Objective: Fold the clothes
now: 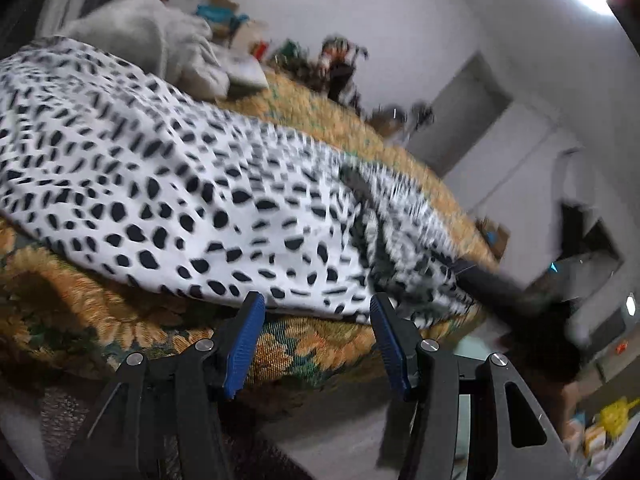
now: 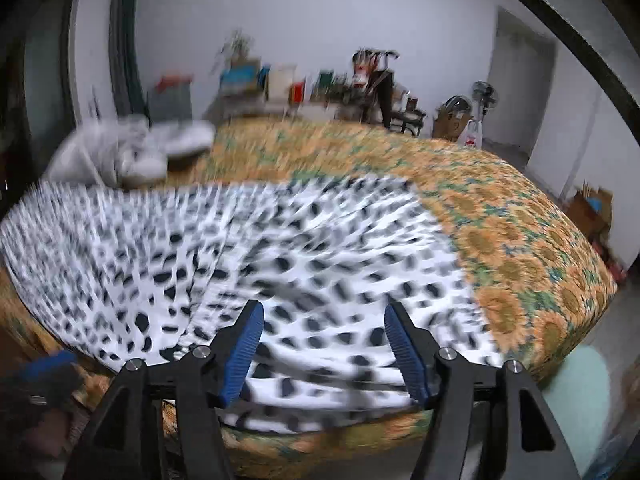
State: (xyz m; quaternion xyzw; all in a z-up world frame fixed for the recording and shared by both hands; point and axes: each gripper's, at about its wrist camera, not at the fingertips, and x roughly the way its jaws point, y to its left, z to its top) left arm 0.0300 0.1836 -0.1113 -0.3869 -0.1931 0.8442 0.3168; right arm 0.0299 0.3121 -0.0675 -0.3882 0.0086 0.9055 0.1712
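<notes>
A white garment with black spots (image 1: 168, 184) lies spread on a bed with a sunflower cover (image 1: 304, 344). My left gripper (image 1: 318, 300) is open and empty, just short of the garment's near edge. In the left wrist view the other gripper (image 1: 500, 292) shows as a dark blurred shape at the garment's right end. In the right wrist view the same garment (image 2: 208, 256) covers the near left of the bed (image 2: 520, 248). My right gripper (image 2: 324, 310) is open and empty, its fingers just above the cloth. Both views are motion-blurred.
A heap of white clothing (image 2: 132, 148) lies at the far left of the bed. Cluttered shelves and boxes (image 2: 280, 84) line the far wall, with a standing fan (image 2: 482, 100) and a doorway (image 2: 520, 92) to the right. The bed edge drops to the floor on the right.
</notes>
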